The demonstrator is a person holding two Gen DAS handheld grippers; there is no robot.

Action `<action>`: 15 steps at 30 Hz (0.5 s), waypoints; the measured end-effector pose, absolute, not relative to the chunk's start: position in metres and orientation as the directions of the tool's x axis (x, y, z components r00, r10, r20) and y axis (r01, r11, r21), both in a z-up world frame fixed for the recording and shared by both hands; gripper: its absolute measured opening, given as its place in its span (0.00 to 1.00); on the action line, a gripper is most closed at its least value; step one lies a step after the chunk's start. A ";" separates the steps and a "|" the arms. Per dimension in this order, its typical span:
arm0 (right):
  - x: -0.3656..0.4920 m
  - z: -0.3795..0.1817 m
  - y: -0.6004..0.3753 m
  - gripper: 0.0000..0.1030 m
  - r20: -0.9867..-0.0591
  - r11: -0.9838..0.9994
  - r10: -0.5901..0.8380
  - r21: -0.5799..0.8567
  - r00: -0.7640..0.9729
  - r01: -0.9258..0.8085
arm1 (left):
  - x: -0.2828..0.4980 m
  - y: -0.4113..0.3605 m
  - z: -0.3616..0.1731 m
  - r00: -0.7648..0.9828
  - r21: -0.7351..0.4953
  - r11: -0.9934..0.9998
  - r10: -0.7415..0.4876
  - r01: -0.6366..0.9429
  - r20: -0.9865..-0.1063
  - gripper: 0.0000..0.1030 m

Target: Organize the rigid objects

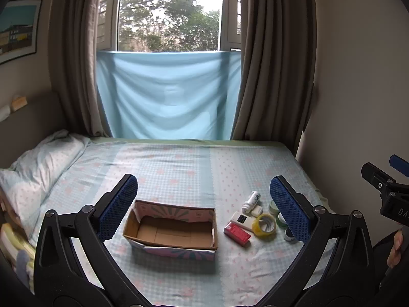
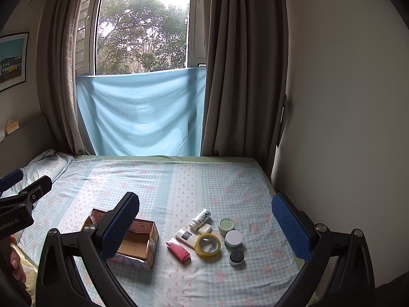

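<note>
On the bed, the open cardboard box sits empty just left of a cluster of small items; it looks light and likely to slide on the sheet, so load it from above. The tape roll is stiff and best pinched across its ring wall. The red pack and white remote are flat, best taken across their narrow sides. The white bottle lies down and may roll. The jars look smooth, perhaps slippery. The left gripper and right gripper both hover with fingers spread wide, holding nothing.
</note>
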State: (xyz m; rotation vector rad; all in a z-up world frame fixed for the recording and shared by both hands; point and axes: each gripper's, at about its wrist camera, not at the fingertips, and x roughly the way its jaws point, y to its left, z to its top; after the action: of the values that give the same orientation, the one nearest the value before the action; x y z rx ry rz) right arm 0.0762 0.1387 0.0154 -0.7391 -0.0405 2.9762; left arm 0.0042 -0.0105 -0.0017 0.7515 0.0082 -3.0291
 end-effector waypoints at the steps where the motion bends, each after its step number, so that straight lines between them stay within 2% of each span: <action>1: 0.077 0.016 0.138 1.00 -0.466 -0.997 0.079 -0.043 -0.881 -0.067 | 0.004 -0.011 -0.001 -0.883 0.000 -1.000 -0.017 0.019 -0.468 1.00; 15: 0.079 0.015 0.139 1.00 -0.453 -0.997 0.079 -0.039 -0.888 -0.069 | 0.003 -0.011 0.000 -0.884 0.013 -1.000 -0.015 0.010 -0.468 1.00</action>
State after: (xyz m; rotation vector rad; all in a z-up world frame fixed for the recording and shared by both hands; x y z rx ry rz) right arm 0.0794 0.1392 0.0154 -0.7160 -0.0338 2.9804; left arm 0.0028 -0.0109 -0.0003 0.7546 -0.0161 -3.0366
